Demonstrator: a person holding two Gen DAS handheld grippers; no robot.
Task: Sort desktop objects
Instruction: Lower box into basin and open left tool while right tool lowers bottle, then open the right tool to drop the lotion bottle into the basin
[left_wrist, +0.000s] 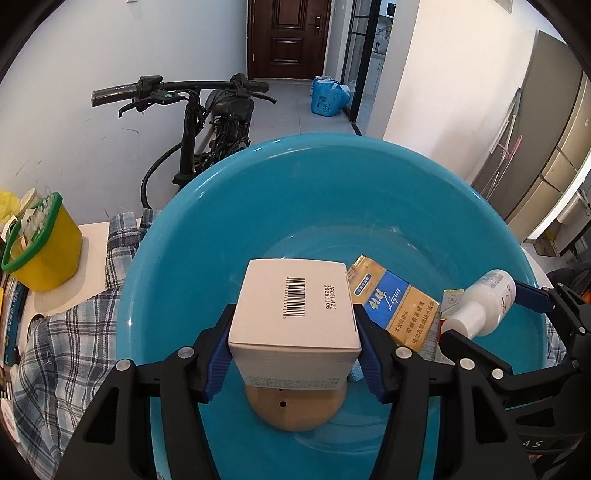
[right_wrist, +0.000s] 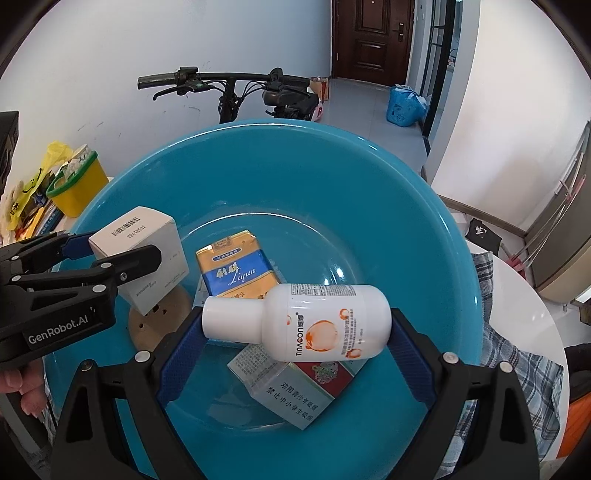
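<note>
My left gripper (left_wrist: 293, 328) is shut on a white box (left_wrist: 295, 314) with a barcode and holds it above the blue basin (left_wrist: 207, 229). It also shows in the right wrist view (right_wrist: 147, 254). My right gripper (right_wrist: 295, 325) is shut on a white bottle (right_wrist: 317, 325) lying sideways between its fingers, over the basin (right_wrist: 406, 206). The bottle shows at the right in the left wrist view (left_wrist: 480, 306). In the basin lie a gold and blue cigarette pack (right_wrist: 236, 266), a red and white pack (right_wrist: 295, 391) and a round wooden disc (right_wrist: 155, 328).
The basin sits on a plaid cloth (left_wrist: 74, 347) on a white table (right_wrist: 517, 295). A yellow bucket (left_wrist: 44, 247) with a green rim stands at the left. A bicycle (left_wrist: 207, 125) leans on the wall behind.
</note>
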